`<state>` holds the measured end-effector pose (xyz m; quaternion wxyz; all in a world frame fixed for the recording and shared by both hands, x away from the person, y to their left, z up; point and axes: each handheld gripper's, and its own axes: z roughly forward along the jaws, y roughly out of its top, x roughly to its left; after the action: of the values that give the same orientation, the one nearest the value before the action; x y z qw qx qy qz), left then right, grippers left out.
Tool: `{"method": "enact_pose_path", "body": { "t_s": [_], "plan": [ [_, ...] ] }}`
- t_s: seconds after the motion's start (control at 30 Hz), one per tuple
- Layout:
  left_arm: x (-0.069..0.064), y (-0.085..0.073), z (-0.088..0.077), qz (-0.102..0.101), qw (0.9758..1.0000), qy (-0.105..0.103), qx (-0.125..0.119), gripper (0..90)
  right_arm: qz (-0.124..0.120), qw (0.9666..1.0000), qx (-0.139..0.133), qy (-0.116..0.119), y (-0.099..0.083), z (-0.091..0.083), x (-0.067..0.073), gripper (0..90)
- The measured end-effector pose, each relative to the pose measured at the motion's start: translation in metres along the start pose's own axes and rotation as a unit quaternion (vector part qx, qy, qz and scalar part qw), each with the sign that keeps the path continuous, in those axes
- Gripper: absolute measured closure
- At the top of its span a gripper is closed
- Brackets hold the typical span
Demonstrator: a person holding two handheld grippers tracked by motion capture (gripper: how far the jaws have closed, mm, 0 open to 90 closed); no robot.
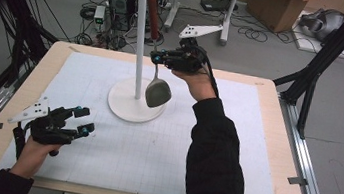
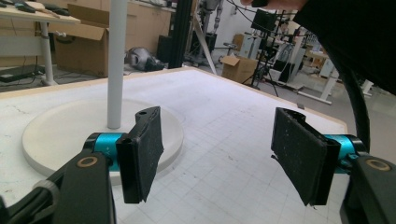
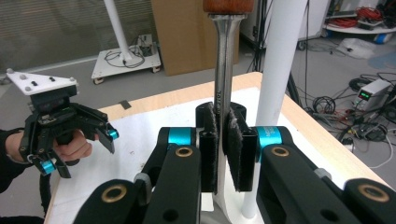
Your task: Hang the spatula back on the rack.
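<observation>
White gridded matting (image 1: 152, 155) covers the wooden table (image 1: 273, 155). At its far side the right gripper (image 1: 156, 57) is clamped on the metal neck of a spatula (image 1: 157, 93), which hangs beside the pole of a white stand (image 1: 131, 103). Near the front left, the left gripper (image 1: 84, 119) hovers, jaws spread wide apart.

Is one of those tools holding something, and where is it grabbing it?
Yes: the right tool grips the hanging spoon by its metal stem, below the wooden handle. The left tool is open, holding nothing.
</observation>
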<state>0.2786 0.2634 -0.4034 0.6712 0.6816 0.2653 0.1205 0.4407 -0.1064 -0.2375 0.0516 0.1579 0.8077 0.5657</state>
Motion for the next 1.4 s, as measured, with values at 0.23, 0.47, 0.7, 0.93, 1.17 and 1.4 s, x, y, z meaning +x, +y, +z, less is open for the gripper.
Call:
{"method": "enact_pose_path", "body": {
  "t_s": [0.23, 0.47, 0.7, 0.93, 1.17, 1.4],
  "plan": [
    [0.0, 0.0, 0.001, 0.002, 1.0, 0.0, 0.0, 33.9, 0.007, 0.9999, 0.012, -0.005, -0.001, 0.004, -0.003, 84.0],
    [0.003, -0.002, -0.001, -0.001, 1.0, 0.007, 0.001, 32.8, 0.023, 0.9996, -0.015, -0.01, -0.013, -0.001, -0.001, 59.0],
    [0.008, -0.005, -0.001, -0.011, 0.9995, 0.028, -0.001, 26.3, 0.019, 0.997, -0.03, -0.068, -0.057, -0.033, 0.009, 34.3],
    [0.015, -0.009, 0.008, -0.022, 0.9991, 0.037, 0.005, 17.9, 0.018, 0.9842, -0.023, -0.175, -0.122, -0.076, 0.03, 18.8],
    [0.017, -0.015, 0.018, 0.035, 0.9982, 0.049, 0.008, 16.4, -0.004, 0.9612, 0.003, -0.276, -0.182, -0.112, 0.058, 16.5],
    [0.016, -0.019, 0.019, 0.031, 0.9977, 0.06, 0.009, 16.6, 0.021, 0.9523, -0.006, -0.304, -0.229, -0.132, 0.073, 16.5]
  ]
}}
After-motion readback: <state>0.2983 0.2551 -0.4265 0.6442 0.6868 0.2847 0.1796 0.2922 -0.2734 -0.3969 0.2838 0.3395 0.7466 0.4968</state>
